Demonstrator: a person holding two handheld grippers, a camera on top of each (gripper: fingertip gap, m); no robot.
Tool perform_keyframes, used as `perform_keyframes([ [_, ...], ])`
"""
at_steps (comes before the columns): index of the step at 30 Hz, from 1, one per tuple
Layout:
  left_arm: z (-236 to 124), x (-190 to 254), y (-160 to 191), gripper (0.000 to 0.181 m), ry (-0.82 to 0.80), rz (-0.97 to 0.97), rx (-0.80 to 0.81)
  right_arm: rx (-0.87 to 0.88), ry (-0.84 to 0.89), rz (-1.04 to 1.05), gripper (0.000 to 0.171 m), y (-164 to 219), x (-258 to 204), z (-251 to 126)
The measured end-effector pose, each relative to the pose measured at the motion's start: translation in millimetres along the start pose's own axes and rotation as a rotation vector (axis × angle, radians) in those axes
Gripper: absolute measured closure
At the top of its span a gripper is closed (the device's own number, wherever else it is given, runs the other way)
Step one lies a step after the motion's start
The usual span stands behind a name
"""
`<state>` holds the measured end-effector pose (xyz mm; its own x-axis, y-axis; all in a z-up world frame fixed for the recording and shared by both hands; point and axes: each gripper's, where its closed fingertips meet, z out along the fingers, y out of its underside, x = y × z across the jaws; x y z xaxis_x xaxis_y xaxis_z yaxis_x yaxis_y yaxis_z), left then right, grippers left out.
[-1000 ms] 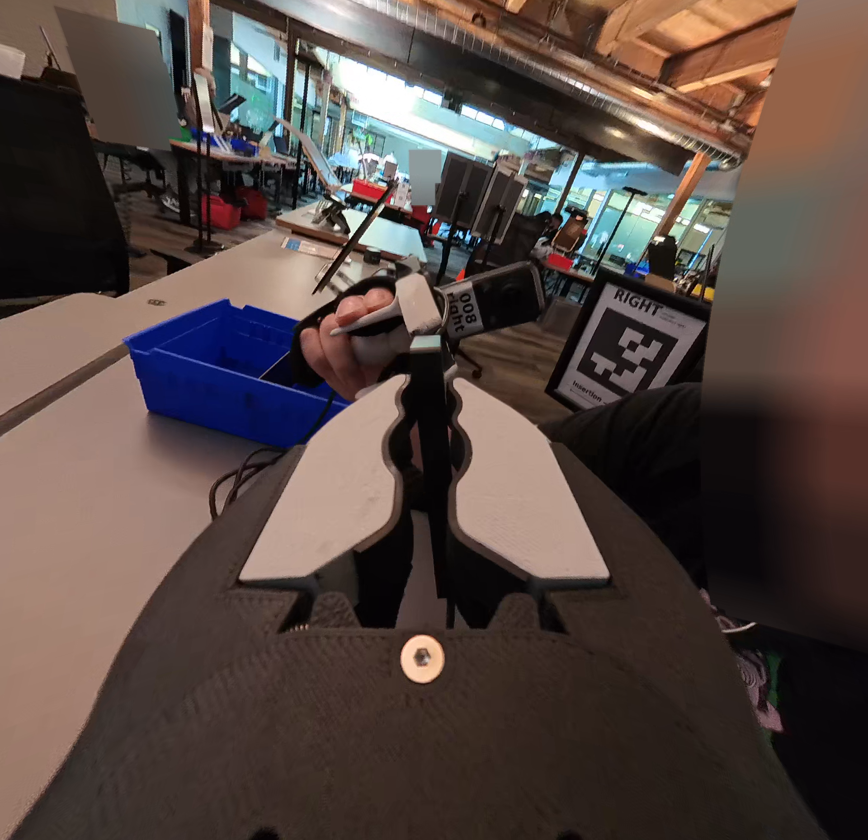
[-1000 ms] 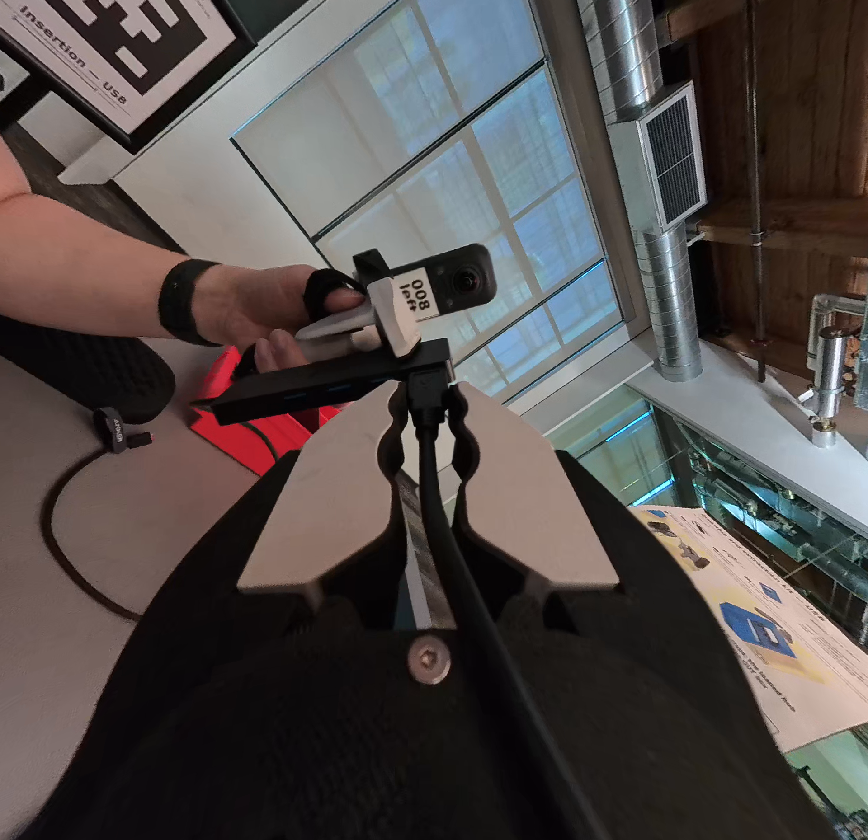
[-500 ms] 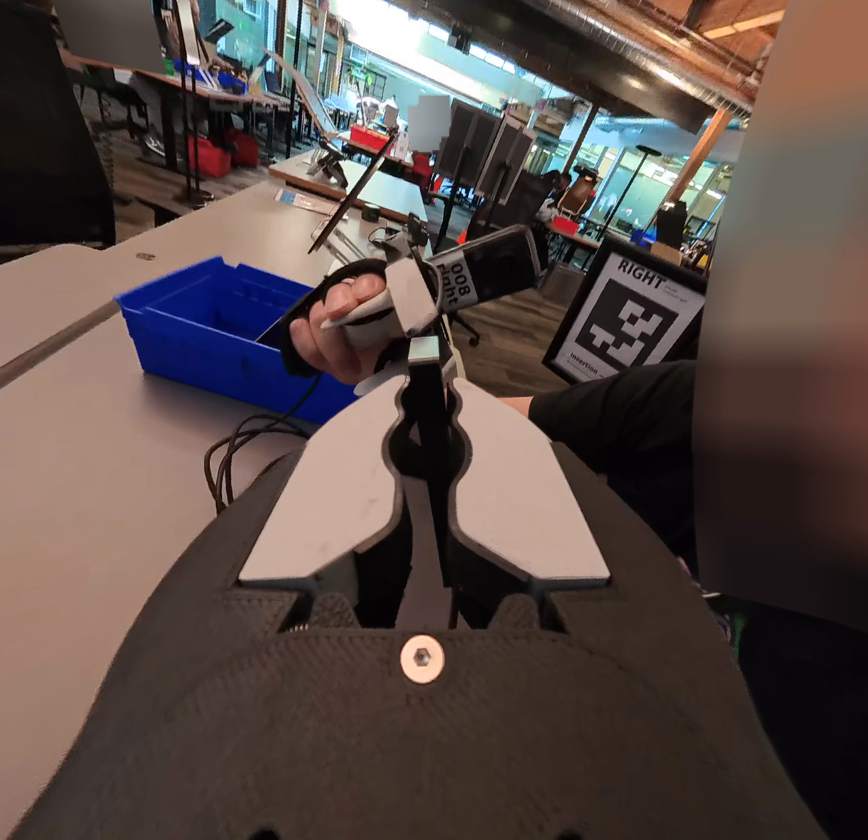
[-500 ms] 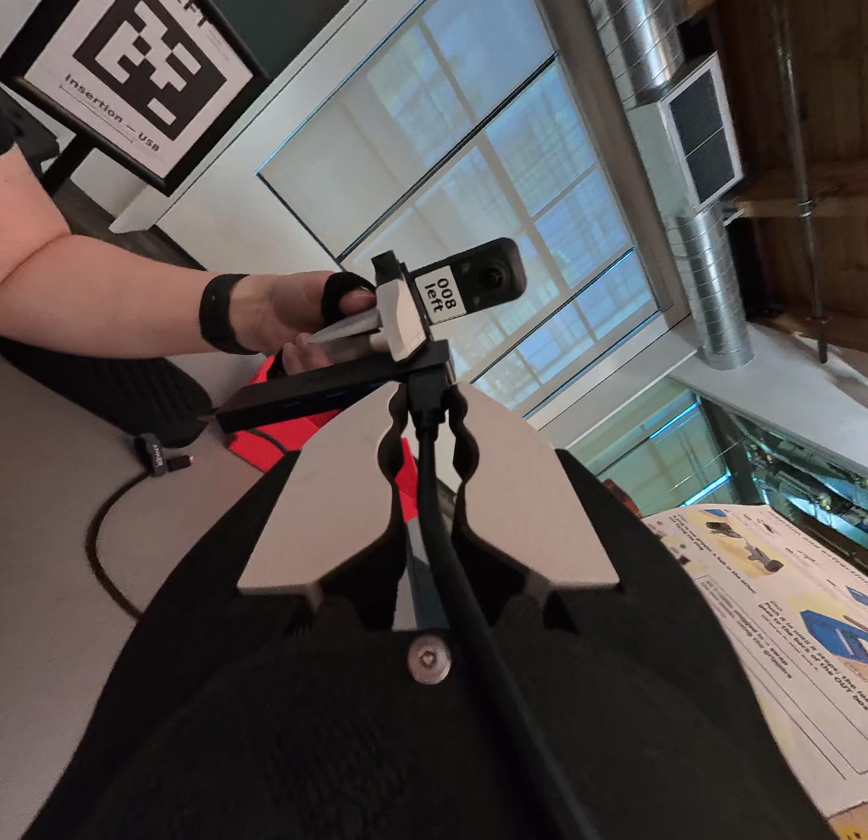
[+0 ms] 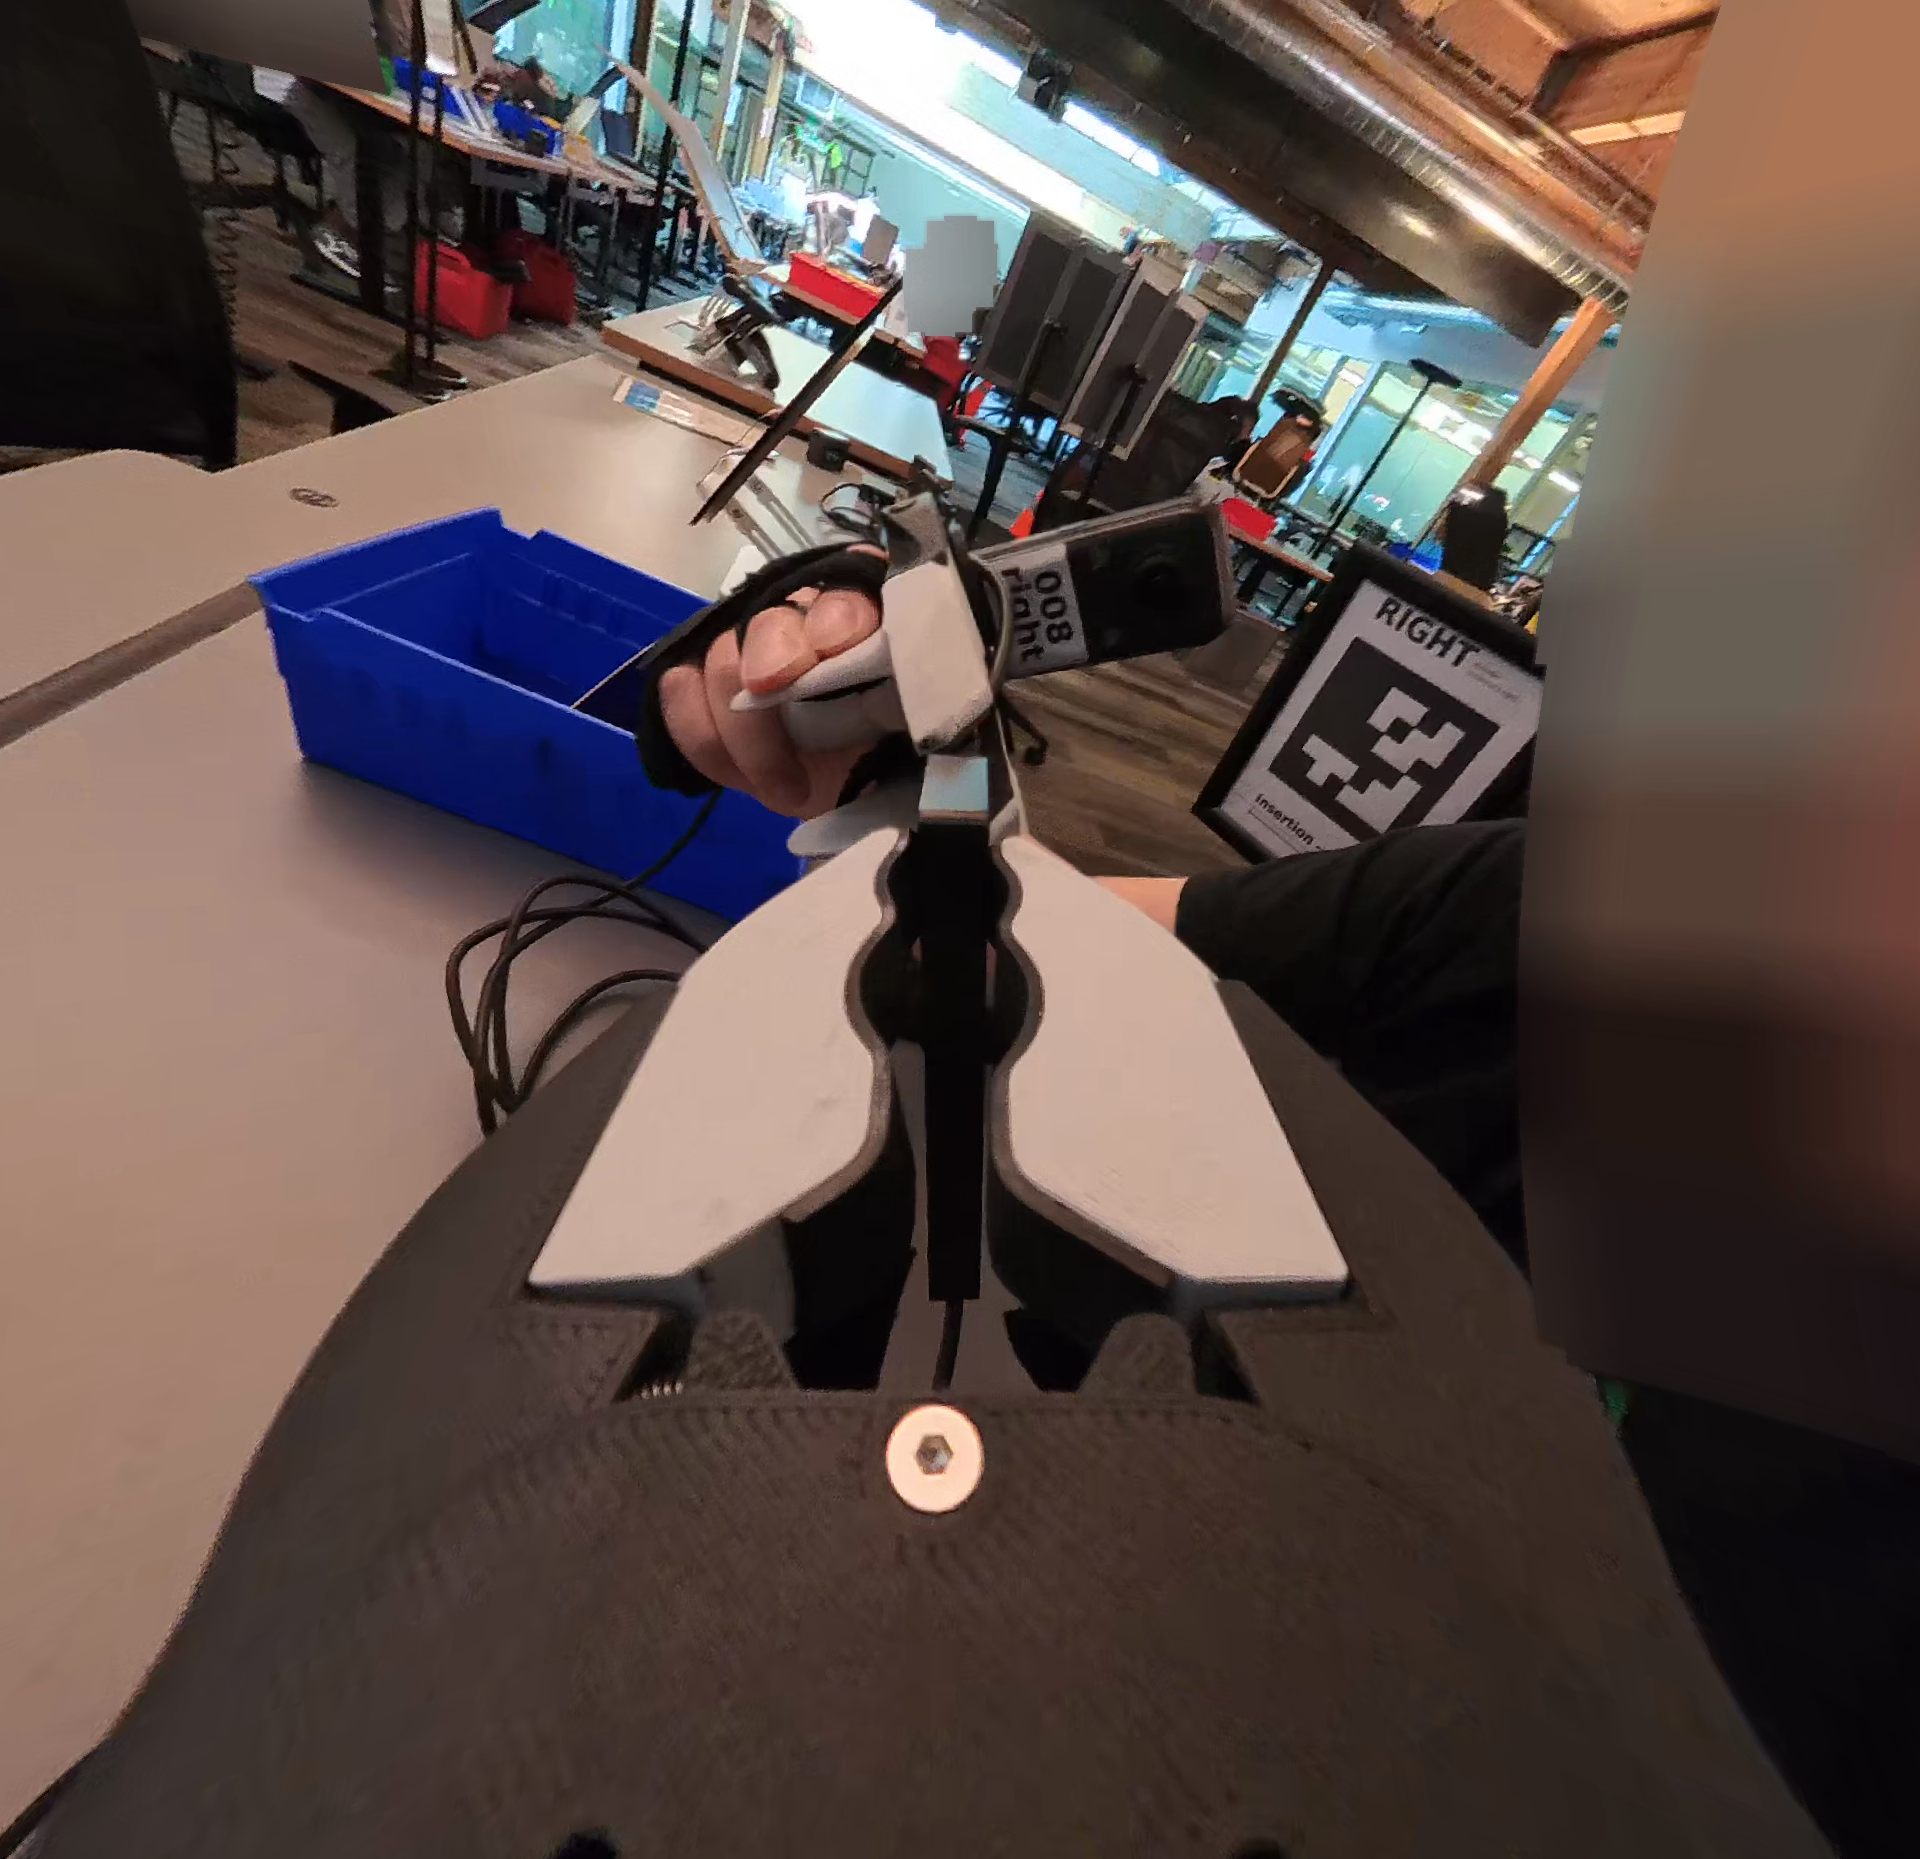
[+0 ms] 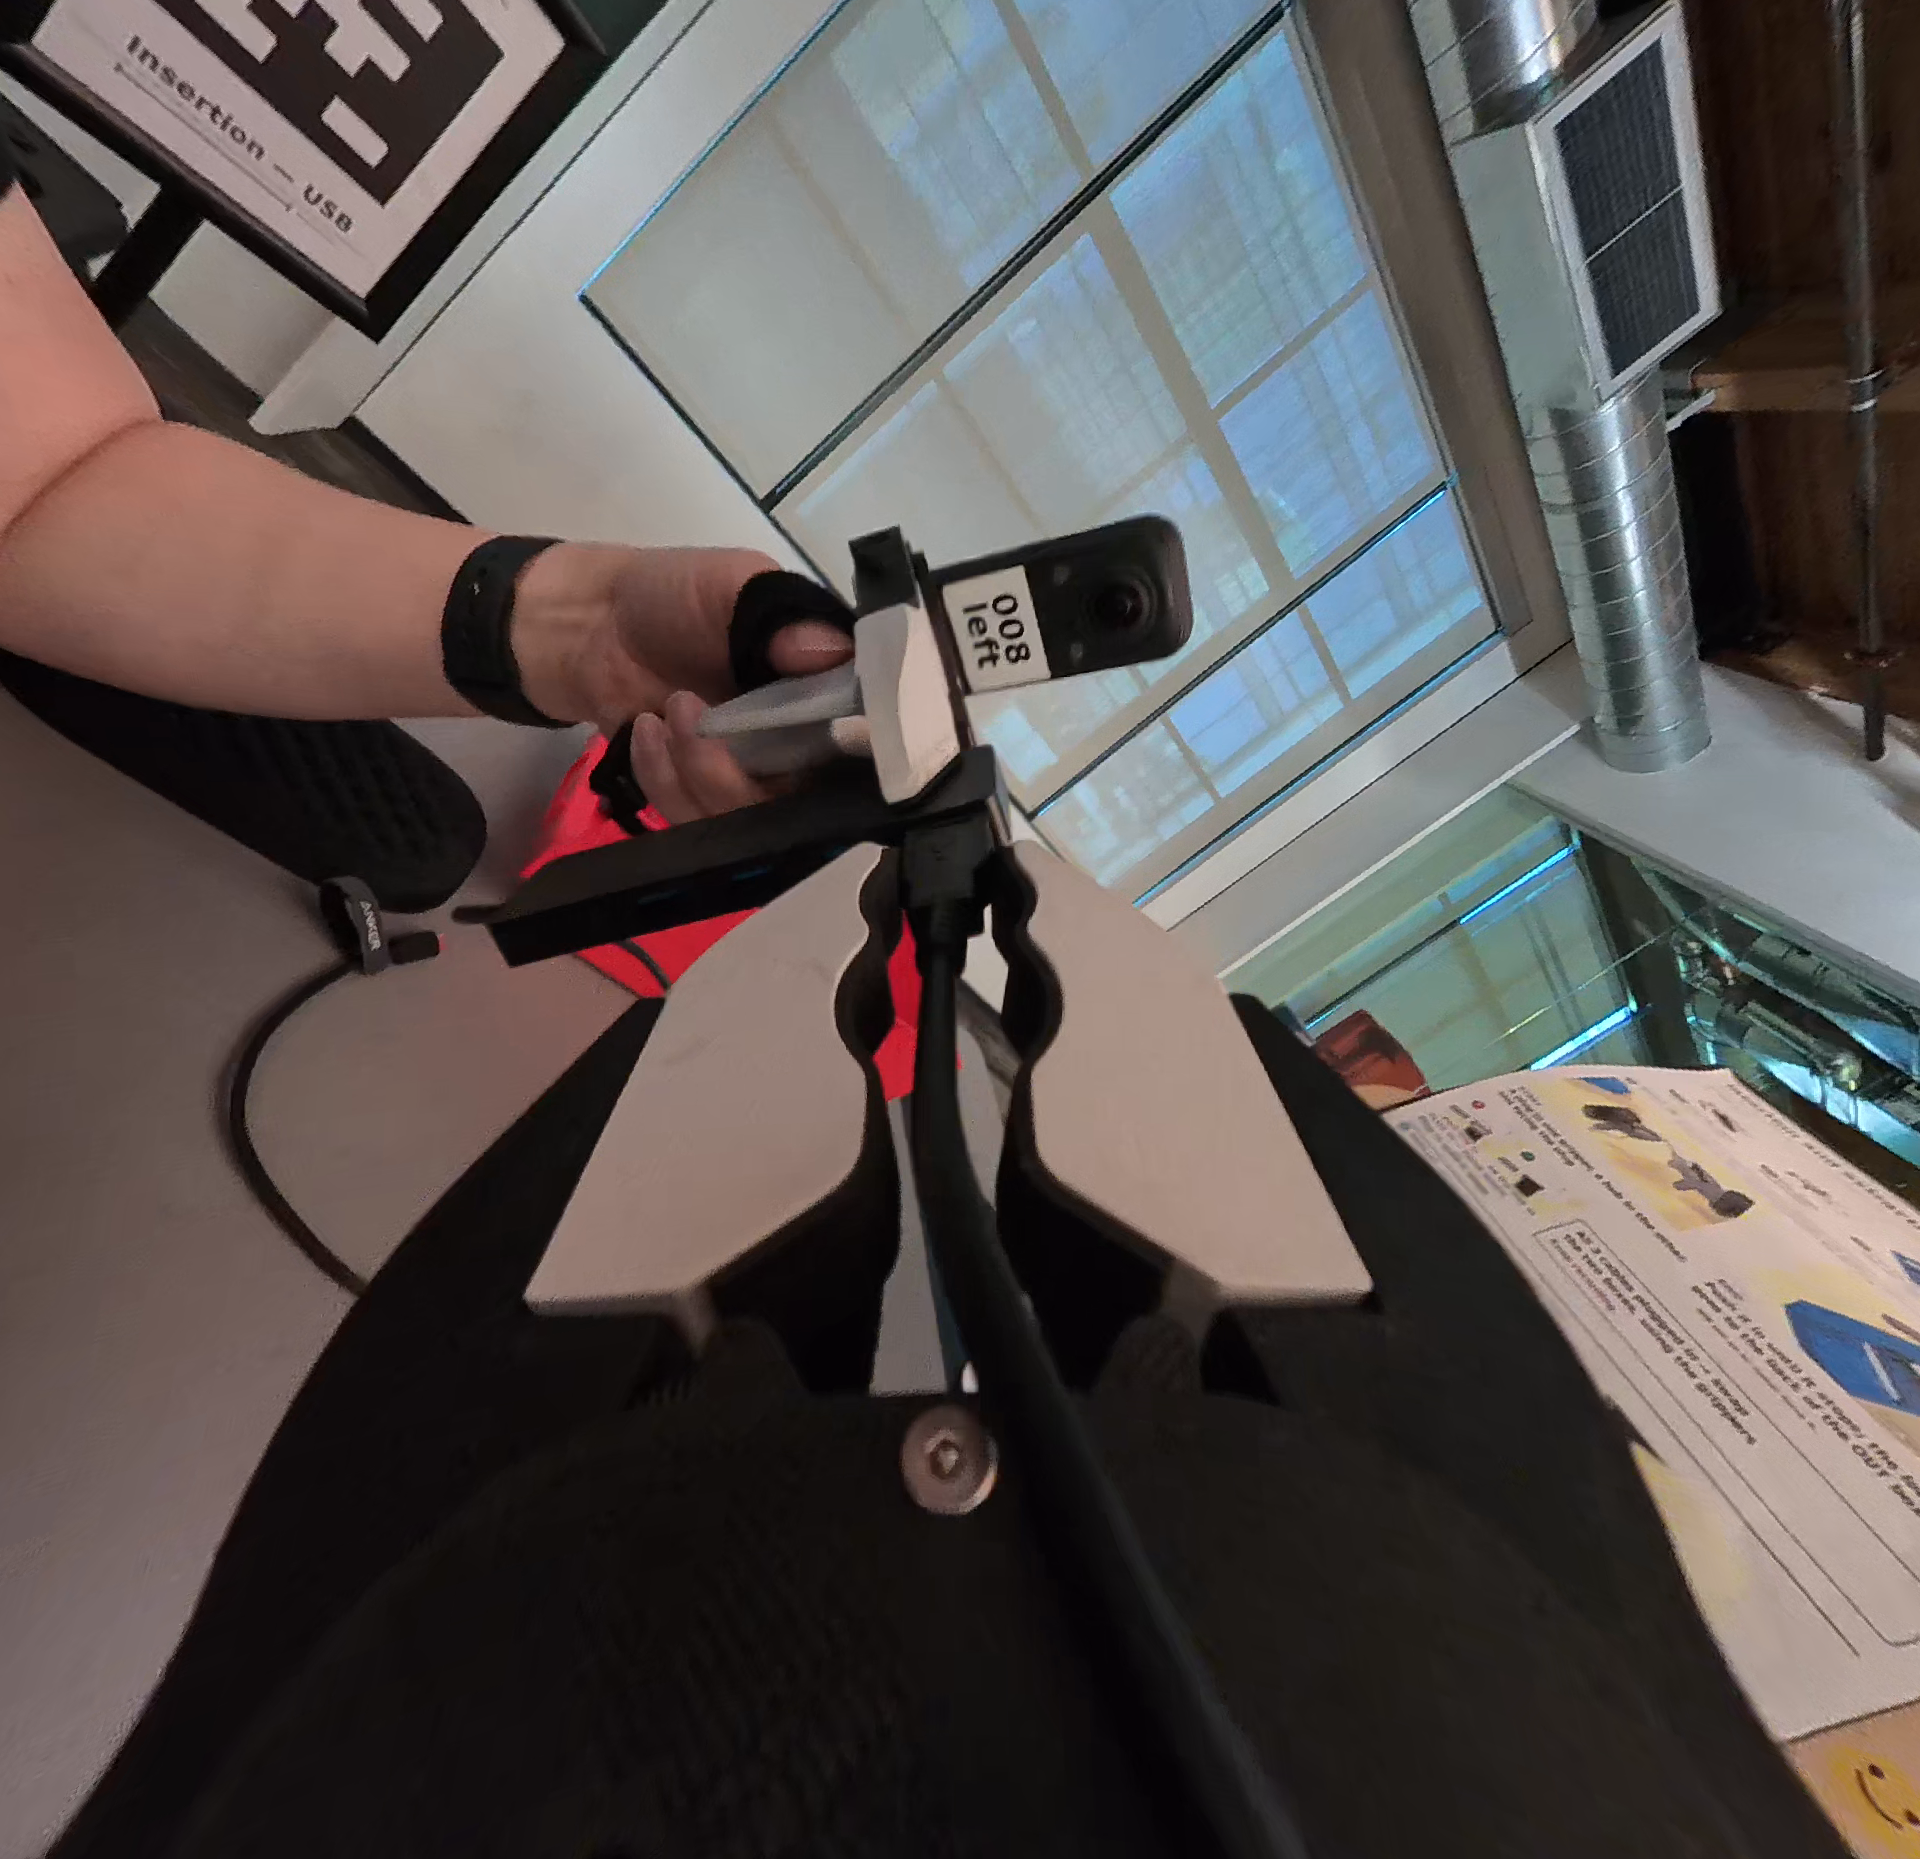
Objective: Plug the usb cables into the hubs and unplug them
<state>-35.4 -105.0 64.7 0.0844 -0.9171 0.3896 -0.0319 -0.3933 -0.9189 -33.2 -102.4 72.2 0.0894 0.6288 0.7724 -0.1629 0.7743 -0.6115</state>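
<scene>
My left gripper (image 5: pixel 951 843) is shut on a black USB hub (image 5: pixel 951 1082), seen edge-on between its grey fingers. In the right wrist view the hub (image 6: pixel 707 874) is a long black bar held level above the table. My right gripper (image 6: pixel 940 864) is shut on a black USB plug (image 6: pixel 938 905). The plug's tip meets the hub's side near its right end, and no metal of the plug shows. Its cable (image 6: pixel 997 1290) runs back under the gripper. The two grippers face each other, fingertips almost touching.
A blue bin (image 5: pixel 468 666) stands on the grey table (image 5: pixel 208 978) to the left, with a coil of black cable (image 5: pixel 520 968) beside it. A red bin (image 6: pixel 582 853) lies behind the hub. An instruction sheet (image 6: pixel 1714 1290) lies at the right. The hub's own cable (image 6: pixel 270 1134) loops over the table.
Both grippers stayed shut and joined at the hub. The pair tilted and shifted a little, so more of the table and the blue bin shows in the left wrist view.
</scene>
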Motion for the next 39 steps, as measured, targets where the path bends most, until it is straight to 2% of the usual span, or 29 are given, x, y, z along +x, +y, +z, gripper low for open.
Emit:
perform_keyframes([
  [1,0,-1,-1,0.170,-0.006,0.001,0.007,-0.003,-0.004,0.015,0.153,1,1,0],
  [4,-3,-22,-4,0.170,-0.075,-0.034,0.034,-0.043,0.009,0.107,0.153,20,8,1],
  [6,-14,-53,-2,0.170,-0.161,-0.089,0.069,-0.189,0.056,0.153,0.151,60,14,1],
  [7,-23,-70,-2,0.171,-0.195,-0.152,0.110,-0.300,0.026,0.221,0.148,87,10,-2],
  [8,-32,-88,0,0.171,-0.228,-0.219,0.150,-0.424,-0.034,0.312,0.150,113,-1,-7],
  [10,-53,-123,6,0.170,-0.306,-0.315,0.229,-0.644,-0.269,0.488,0.161,151,-42,-24],
  [12,-64,-149,21,0.170,-0.358,-0.402,0.223,-0.700,-0.454,0.538,0.168,162,-77,-34],
  [14,-63,-167,44,0.171,-0.387,-0.477,0.160,-0.642,-0.660,0.533,0.170,146,-110,-39],
  [17,-52,-192,88,0.171,-0.467,-0.534,0.024,-0.546,-0.840,0.579,0.170,102,-129,-38],
  [21,-33,-201,125,0.170,-0.418,-0.639,-0.066,-0.392,-0.788,0.523,0.170,57,-106,-34],
  [25,-32,-215,155,0.170,-0.501,-0.612,-0.180,-0.334,-0.694,0.467,0.170,38,-83,-38],
  [28,-32,-218,155,0.168,-0.529,-0.573,-0.179,-0.334,-0.664,0.445,0.170,37,-76,-40],
  [32,-44,-230,150,0.131,-0.683,-0.412,-0.236,-0.345,-0.663,0.441,0.170,40,-77,-40],
  [33,-46,-230,146,0.128,-0.708,-0.372,-0.243,-0.351,-0.664,0.438,0.170,40,-77,-40],
  [36,-52,-219,115,0.124,-0.741,-0.272,-0.196,-0.357,-0.656,0.419,0.169,41,-77,-38],
  [39,-68,-182,64,0.124,-0.780,-0.118,-0.192,-0.352,-0.647,0.408,0.169,38,-76,-36],
])
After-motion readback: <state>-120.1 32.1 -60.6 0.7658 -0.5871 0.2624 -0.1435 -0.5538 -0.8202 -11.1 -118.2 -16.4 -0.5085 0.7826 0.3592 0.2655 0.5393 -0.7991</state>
